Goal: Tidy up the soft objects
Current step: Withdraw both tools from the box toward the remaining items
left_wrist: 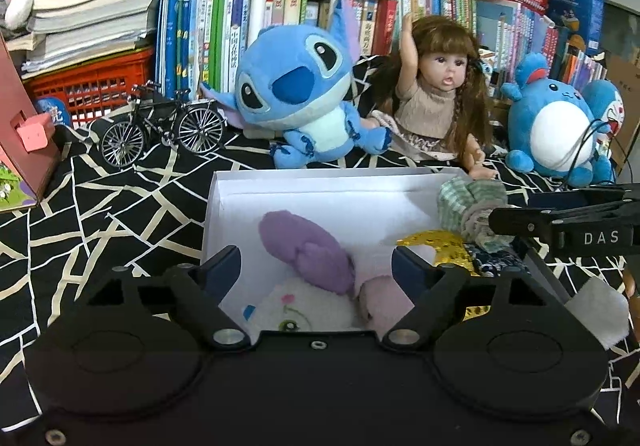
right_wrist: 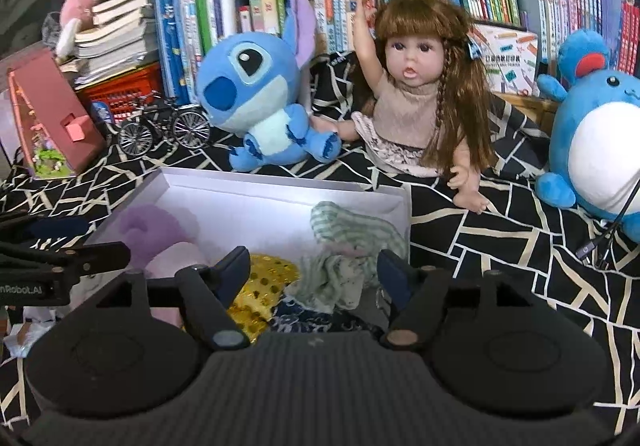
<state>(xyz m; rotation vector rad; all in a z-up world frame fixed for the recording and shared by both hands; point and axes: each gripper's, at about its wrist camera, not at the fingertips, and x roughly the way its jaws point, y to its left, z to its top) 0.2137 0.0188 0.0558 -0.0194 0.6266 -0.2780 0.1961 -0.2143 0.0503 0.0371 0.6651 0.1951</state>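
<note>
Both claws hover with fingers spread and nothing between them over a white box (left_wrist: 320, 181) on the patterned cloth: the left gripper (left_wrist: 316, 266) above a purple-eared plush (left_wrist: 308, 250), the right gripper (right_wrist: 312, 266) above a green striped cloth (right_wrist: 352, 242) and gold sequin fabric (right_wrist: 264, 286).

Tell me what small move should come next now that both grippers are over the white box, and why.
Probably lift both grippers clear and send one toward the blue plush behind the white box. The left gripper and right gripper both stand open with nothing pinched; the purple-eared toy and green striped cloth already lie in the box, while the plush still sits outside.
</note>
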